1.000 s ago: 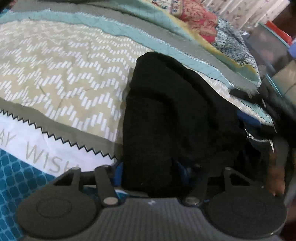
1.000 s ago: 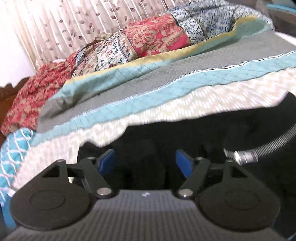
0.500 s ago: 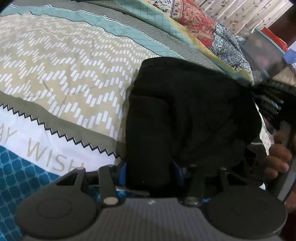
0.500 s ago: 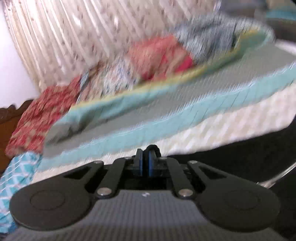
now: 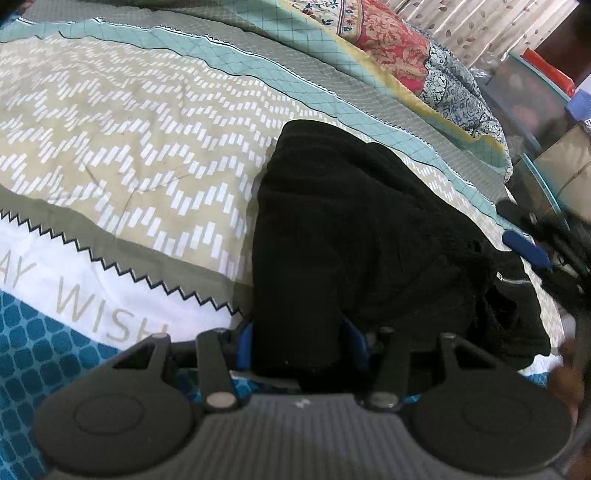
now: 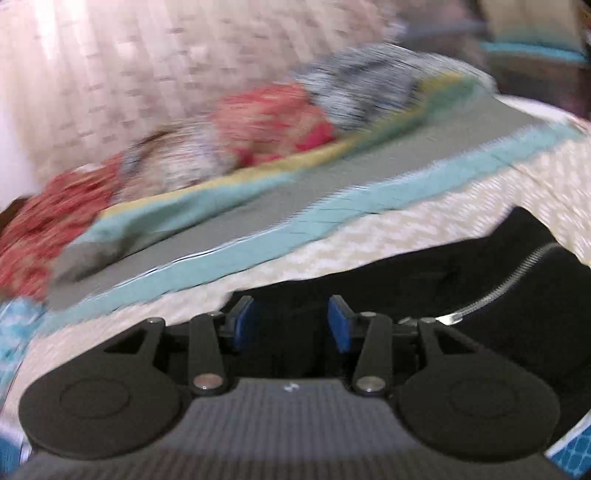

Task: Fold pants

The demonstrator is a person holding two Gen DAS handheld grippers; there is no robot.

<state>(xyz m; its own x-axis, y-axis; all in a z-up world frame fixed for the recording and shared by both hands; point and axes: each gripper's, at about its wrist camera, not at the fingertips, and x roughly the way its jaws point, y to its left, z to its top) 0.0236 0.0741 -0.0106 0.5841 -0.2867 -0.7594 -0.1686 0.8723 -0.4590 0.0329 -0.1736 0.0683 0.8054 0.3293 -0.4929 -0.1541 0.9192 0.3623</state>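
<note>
Lying across the patterned bedspread, the black pants form a bunched, partly folded heap near the bed's right edge. I judge them soft, limp and fairly light; thick knit cloth that sags wherever it is not held, not fragile, and unlikely to slip from rubber pads. The best hold is a doubled edge or thick fold, where several layers bunch together.

My left claw pinches such a fold: both blue pads press against a thick roll of black cloth at the near end of the heap. My right claw is opening; its blue pads stand apart above the pants, and I see no cloth pressed between them, though the picture is blurred.

Around: a heap of red and blue patterned cloth along the far edge of the bed, well apart, and curtains behind. The metal zipper is the one hard part, a likely snag or lump inside a fold.
</note>
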